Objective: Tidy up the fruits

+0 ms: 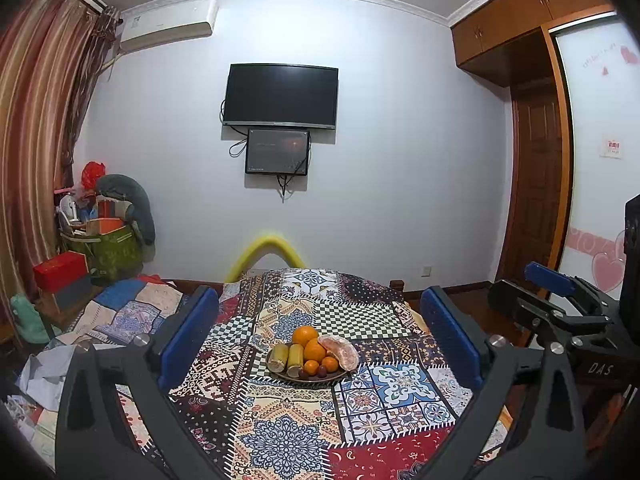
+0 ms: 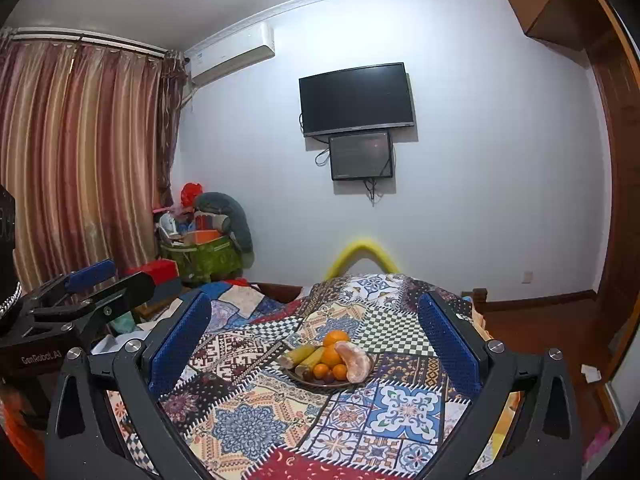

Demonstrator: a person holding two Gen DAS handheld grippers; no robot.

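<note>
A round plate (image 1: 280,376) (image 2: 298,378) sits mid-table on a patchwork cloth. It holds stacked oranges (image 1: 305,336) (image 2: 335,338), two yellow-green sugarcane pieces (image 1: 279,356) (image 2: 298,354), a peeled pomelo segment (image 1: 340,352) (image 2: 355,361) and small dark fruits (image 1: 322,370) (image 2: 329,377). My left gripper (image 1: 320,332) is open and empty, held back from the plate, which shows between its blue pads. My right gripper (image 2: 316,336) is open and empty, likewise framing the plate. The right gripper also shows at the right of the left wrist view (image 1: 560,300), and the left gripper at the left of the right wrist view (image 2: 92,284).
The patchwork cloth (image 1: 288,432) (image 2: 240,420) covers the table. A yellow chair back (image 1: 266,254) (image 2: 362,258) stands behind it. Cluttered bags and boxes (image 1: 100,236) (image 2: 200,240) sit at the left by the curtain. A TV (image 1: 280,96) hangs on the wall.
</note>
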